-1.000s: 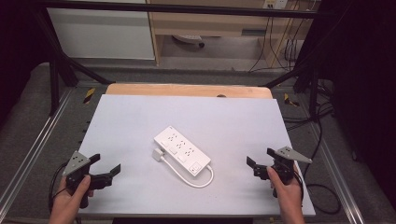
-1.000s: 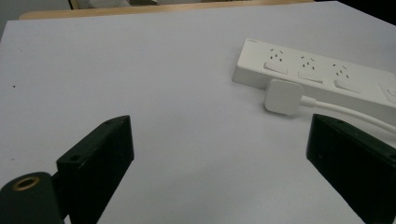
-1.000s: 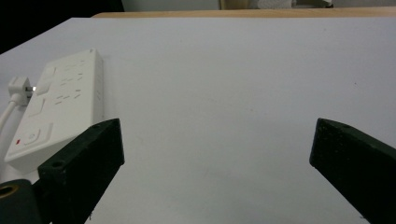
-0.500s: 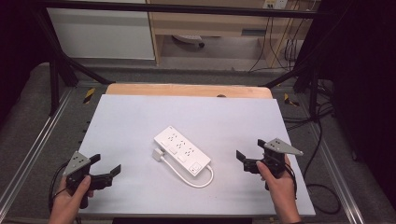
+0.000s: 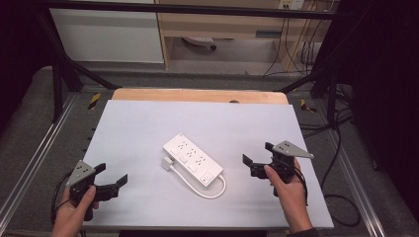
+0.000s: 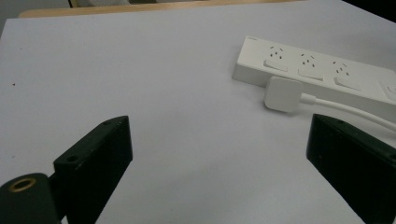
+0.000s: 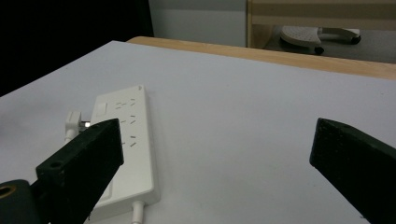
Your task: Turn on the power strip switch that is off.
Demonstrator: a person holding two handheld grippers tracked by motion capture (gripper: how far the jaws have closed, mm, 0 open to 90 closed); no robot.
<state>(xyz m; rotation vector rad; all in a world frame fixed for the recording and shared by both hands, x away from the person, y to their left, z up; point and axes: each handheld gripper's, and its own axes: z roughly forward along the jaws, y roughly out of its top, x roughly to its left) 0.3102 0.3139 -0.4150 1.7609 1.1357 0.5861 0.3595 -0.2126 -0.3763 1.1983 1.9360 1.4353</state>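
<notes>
At the table's near right edge the right gripper (image 5: 258, 159) sits in the person's right hand (image 5: 287, 190), jaws spread wide, grasping nothing. Near left corner: left gripper (image 5: 111, 175) in the left hand (image 5: 74, 212), jaws likewise released and empty. Between them, mid-table, a white power strip (image 5: 192, 158) lies diagonally on the white tabletop (image 5: 148, 123), its cord (image 5: 213, 189) looping to the flat plug (image 5: 167, 163) just beside it.
</notes>
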